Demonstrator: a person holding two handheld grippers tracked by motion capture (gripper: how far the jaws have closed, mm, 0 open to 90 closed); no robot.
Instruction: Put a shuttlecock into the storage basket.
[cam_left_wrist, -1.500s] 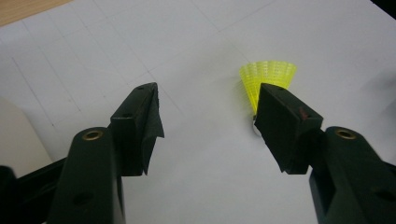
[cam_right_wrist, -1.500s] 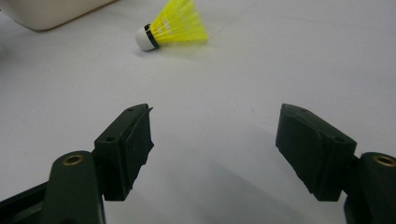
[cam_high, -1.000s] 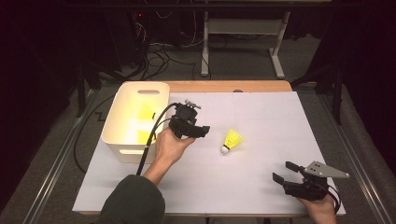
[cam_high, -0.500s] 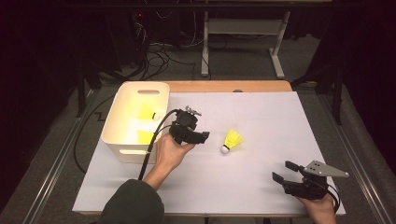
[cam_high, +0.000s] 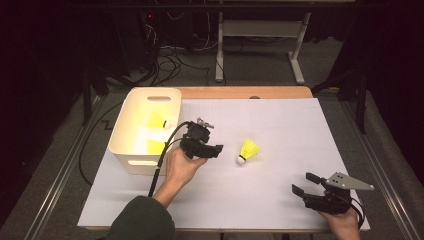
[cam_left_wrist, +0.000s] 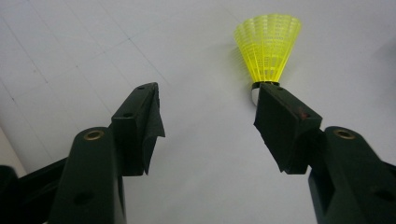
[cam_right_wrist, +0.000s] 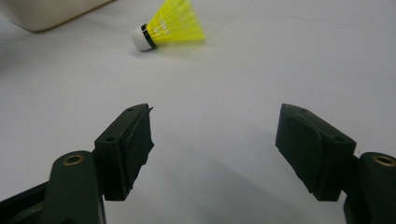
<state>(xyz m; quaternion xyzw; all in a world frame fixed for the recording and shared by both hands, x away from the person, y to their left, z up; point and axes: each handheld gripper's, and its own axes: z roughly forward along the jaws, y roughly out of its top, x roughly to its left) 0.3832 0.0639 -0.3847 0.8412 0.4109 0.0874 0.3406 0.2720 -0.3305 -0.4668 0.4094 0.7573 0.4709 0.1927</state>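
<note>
A yellow shuttlecock with a white cork lies on its side on the white table sheet, near the middle. My left gripper hovers just left of it, jaws open and nothing between them. In the left gripper view, the shuttlecock lies just past the tip of the right-hand jaw, and my left gripper gapes over bare sheet. My right gripper rests open near the table's front right corner. In the right gripper view, the shuttlecock lies far ahead of my right gripper.
A cream plastic bin stands at the left of the sheet, with yellow shuttlecocks inside; its corner shows in the right gripper view. A black cable trails from the left gripper. Dark floor, cables and a desk frame lie beyond the table's far edge.
My left gripper has shifted slightly toward the near edge and lower, staying left of the shuttlecock with its jaws as wide as before. The right gripper and the shuttlecock have not moved.
</note>
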